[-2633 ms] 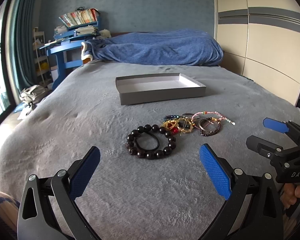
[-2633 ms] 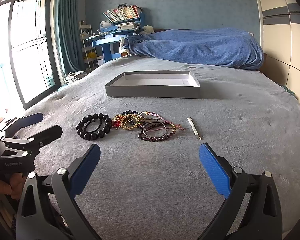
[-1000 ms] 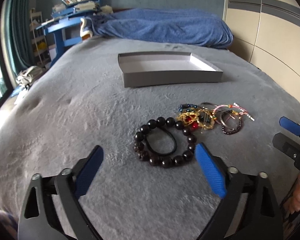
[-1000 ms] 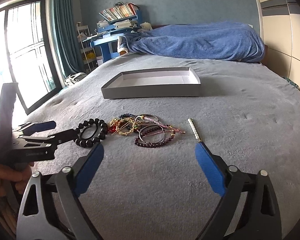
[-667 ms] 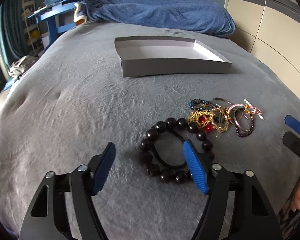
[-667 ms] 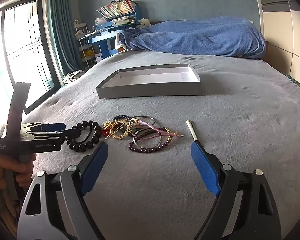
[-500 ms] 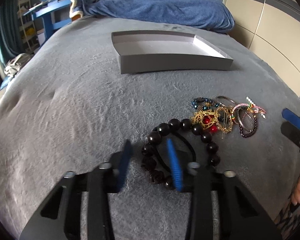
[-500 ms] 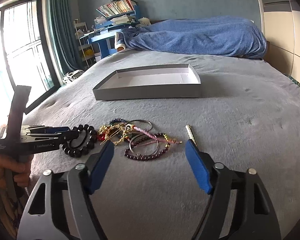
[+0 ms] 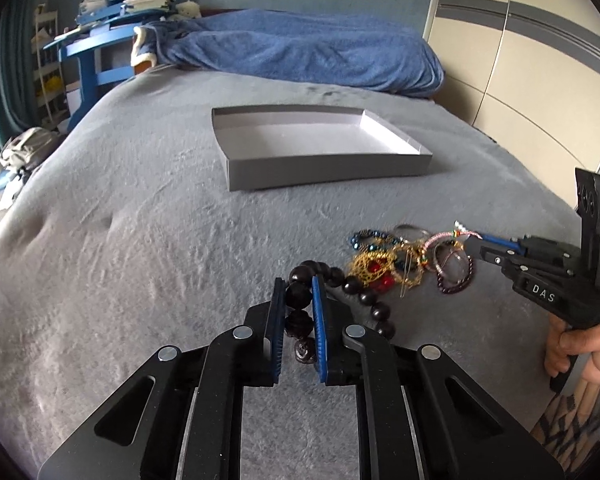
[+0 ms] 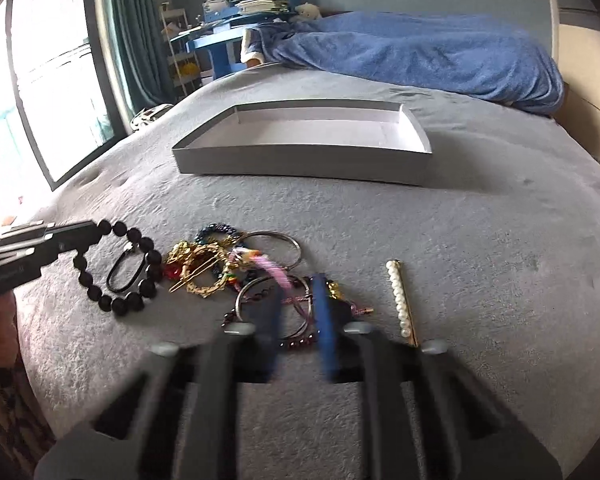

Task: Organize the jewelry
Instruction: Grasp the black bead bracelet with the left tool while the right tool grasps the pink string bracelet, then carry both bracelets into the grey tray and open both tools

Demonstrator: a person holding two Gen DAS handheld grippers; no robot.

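My left gripper (image 9: 296, 296) is shut on the black bead bracelet (image 9: 366, 298), which lies on the grey bed cover; it also shows in the right wrist view (image 10: 118, 268) with the left gripper's tip (image 10: 94, 230) on its far-left beads. A tangle of gold, pink and silver jewelry (image 10: 236, 272) lies to its right. My right gripper (image 10: 296, 300), blurred, has its fingers nearly closed around a silver bangle and dark red bead bracelet (image 10: 296, 342). A pearl hair clip (image 10: 398, 296) lies to the right. The empty grey box (image 10: 300, 168) stands farther back.
A blue blanket (image 9: 300, 56) is heaped at the head of the bed. A blue desk with books (image 9: 100, 40) stands at the far left, a window (image 10: 56, 76) beside it, and wardrobe doors (image 9: 540, 80) on the right.
My left gripper moved forward and down and closed on the black bead bracelet. My right gripper moved toward the jewelry pile and its fingers have narrowed sharply.
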